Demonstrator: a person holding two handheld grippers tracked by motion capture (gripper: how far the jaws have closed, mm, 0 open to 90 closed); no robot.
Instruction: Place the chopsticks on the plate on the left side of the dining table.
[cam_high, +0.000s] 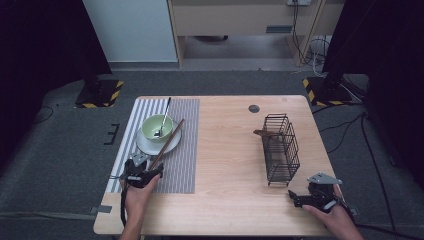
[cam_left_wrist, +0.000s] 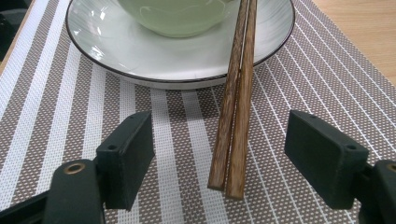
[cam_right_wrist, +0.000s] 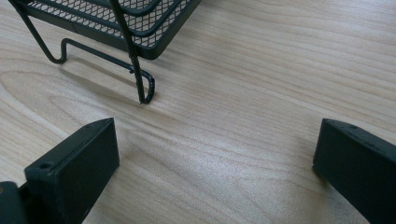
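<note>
A pair of brown wooden chopsticks (cam_left_wrist: 236, 107) leans on the rim of a white plate (cam_left_wrist: 116, 56), their lower ends resting on the striped placemat (cam_left_wrist: 56, 116). A pale green bowl (cam_high: 156, 127) with a metal spoon (cam_high: 163, 117) in it sits on the white plate (cam_high: 145, 145). My left gripper (cam_left_wrist: 219, 154) is open around the chopsticks' lower ends, and neither pad touches them. In the high view my left gripper (cam_high: 150, 172) sits at the near end of the chopsticks (cam_high: 169, 141). My right gripper (cam_right_wrist: 215, 158) stands open over bare wood, and in the high view my right gripper (cam_high: 300, 197) lies near the table's front right edge.
A black wire rack (cam_high: 280, 147) stands on the right half of the wooden table (cam_high: 225, 150), with a brown item at its far left side. The wire rack's foot (cam_right_wrist: 144, 88) lies just ahead of my right gripper. A round grommet (cam_high: 254, 108) marks the far edge.
</note>
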